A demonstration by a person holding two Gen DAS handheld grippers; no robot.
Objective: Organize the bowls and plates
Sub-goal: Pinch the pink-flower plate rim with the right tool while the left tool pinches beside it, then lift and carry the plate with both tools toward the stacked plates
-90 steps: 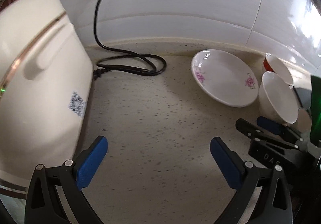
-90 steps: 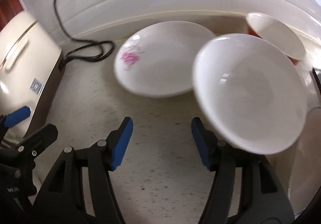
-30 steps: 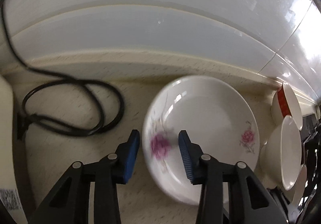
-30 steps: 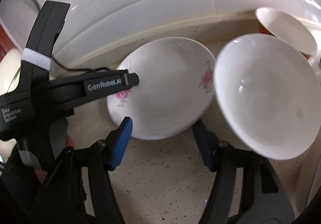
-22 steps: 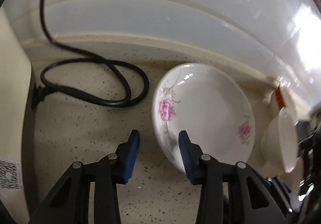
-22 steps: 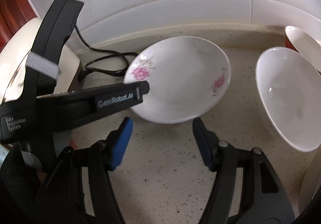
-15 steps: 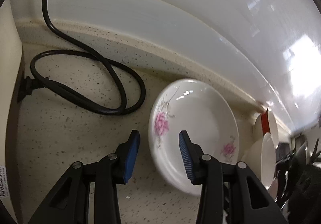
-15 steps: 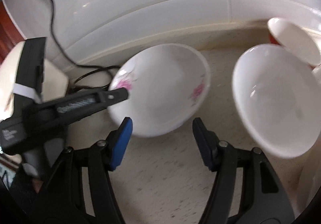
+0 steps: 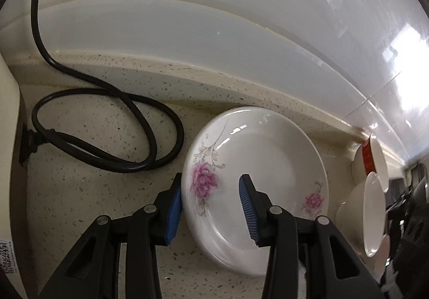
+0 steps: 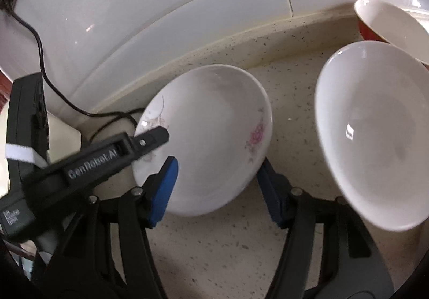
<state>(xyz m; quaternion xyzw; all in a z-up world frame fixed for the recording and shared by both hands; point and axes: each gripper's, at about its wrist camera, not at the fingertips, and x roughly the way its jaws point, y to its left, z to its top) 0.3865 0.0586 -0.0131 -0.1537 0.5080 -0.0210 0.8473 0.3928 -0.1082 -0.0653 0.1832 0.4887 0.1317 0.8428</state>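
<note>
A white plate with pink flowers (image 9: 268, 165) lies on the speckled counter near the back wall; it also shows in the right wrist view (image 10: 209, 133). My left gripper (image 9: 210, 205) straddles its left rim, one pad outside and one over the plate, jaws partly open with a clear gap. My right gripper (image 10: 218, 186) is open at the plate's near rim, empty. A large white bowl (image 10: 375, 133) sits right of the plate. A red-and-white bowl (image 10: 388, 23) stands behind it.
A black power cord (image 9: 107, 133) coils on the counter left of the plate, plugged into a cream appliance (image 9: 10, 138) at the far left. The white tiled wall (image 9: 214, 31) runs close behind. The two bowls show at the right edge (image 9: 372, 208).
My left gripper has moved forward so its pads now straddle the plate's left rim. The plate looks nearer in both views. My right gripper has stayed open.
</note>
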